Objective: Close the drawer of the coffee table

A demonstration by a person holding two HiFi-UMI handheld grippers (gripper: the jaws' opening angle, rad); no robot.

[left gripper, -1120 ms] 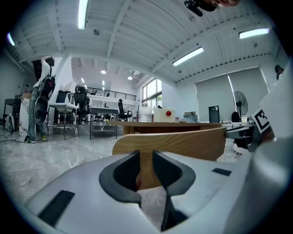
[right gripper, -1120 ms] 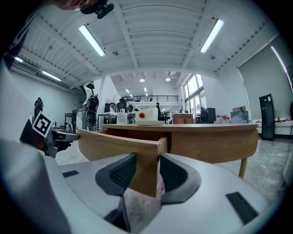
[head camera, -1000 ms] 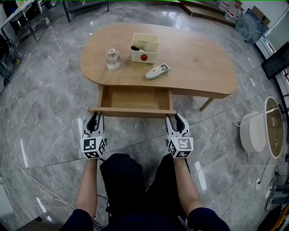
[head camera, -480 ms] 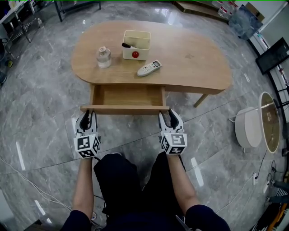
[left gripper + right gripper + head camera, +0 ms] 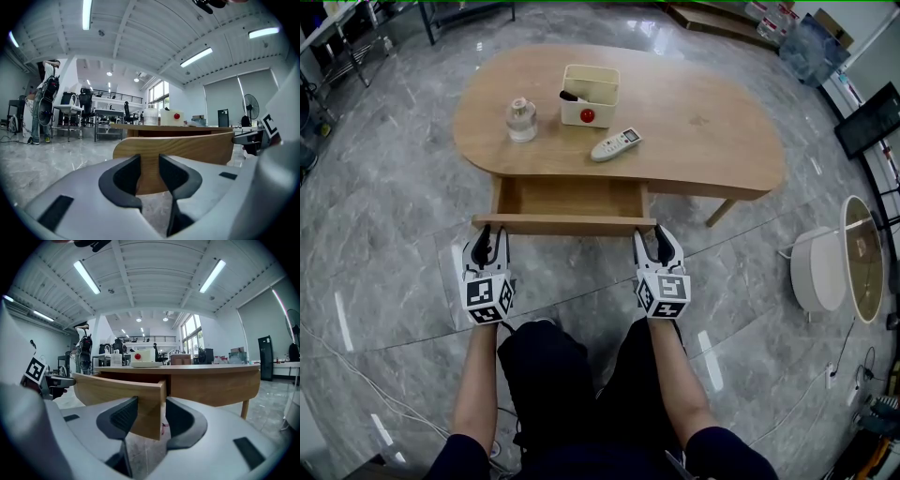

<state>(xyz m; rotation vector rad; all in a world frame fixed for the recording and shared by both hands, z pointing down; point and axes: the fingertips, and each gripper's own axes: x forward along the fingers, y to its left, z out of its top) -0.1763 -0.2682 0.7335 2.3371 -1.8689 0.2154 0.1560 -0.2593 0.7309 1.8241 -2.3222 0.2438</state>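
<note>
The wooden coffee table (image 5: 712,131) has its drawer pulled out toward me, and the inside (image 5: 570,198) looks bare. The drawer's front board (image 5: 567,224) lies across just ahead of both grippers. My left gripper (image 5: 490,246) is at the board's left end and my right gripper (image 5: 657,246) at its right end. In the left gripper view the board (image 5: 187,147) shows in the gap of the left gripper (image 5: 150,161). In the right gripper view the board's end (image 5: 117,394) stands between the jaws of the right gripper (image 5: 152,408). Both pairs of jaws have just been opening and do not press on the board.
On the tabletop stand a small clear bottle (image 5: 521,120), a cream box (image 5: 590,97) with a red ball, and a white remote (image 5: 615,144). A white round side table (image 5: 825,272) stands to the right on the grey marble floor. My knees are right behind the grippers.
Both grippers stay at the drawer front's ends, and their jaws look slightly wider. The drawer's reach looks about the same; the head view has shifted a little.
</note>
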